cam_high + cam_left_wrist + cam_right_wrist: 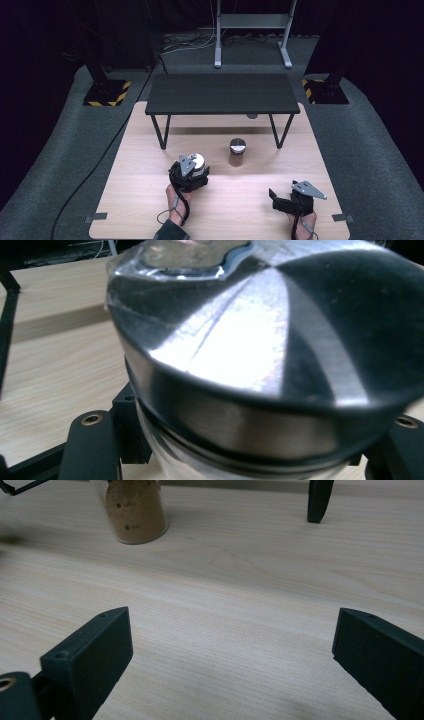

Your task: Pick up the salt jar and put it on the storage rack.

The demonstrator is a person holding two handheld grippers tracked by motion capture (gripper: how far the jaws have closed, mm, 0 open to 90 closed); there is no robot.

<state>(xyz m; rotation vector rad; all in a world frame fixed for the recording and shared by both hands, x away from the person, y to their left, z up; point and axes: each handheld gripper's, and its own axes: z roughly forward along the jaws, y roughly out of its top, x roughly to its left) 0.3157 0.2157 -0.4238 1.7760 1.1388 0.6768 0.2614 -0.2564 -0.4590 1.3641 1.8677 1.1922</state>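
A jar with a brushed metal lid (250, 340) sits clamped between the jaws of the left gripper (192, 167); in the left gripper view the lid looms close, with the clear glass wall just below its rim wedged between the two black jaws. In the high view this held jar (198, 161) is on the near side of the wooden table (135, 165), in front of and to the left of the small black bench (222, 93), whose left leg stands just beyond it. A second jar (237, 151), also metal-lidded and filled with brown powder, stands upright on the table just in front of the bench, to the right of the held one and well clear of it. The right gripper (280, 197) rests low at the near right part of the table, well in front of the bench and apart from both jars; its jaws (225, 660) are spread wide with nothing but bare wood between them, and the powder jar (134, 511) shows farther off, beyond its left jaw.
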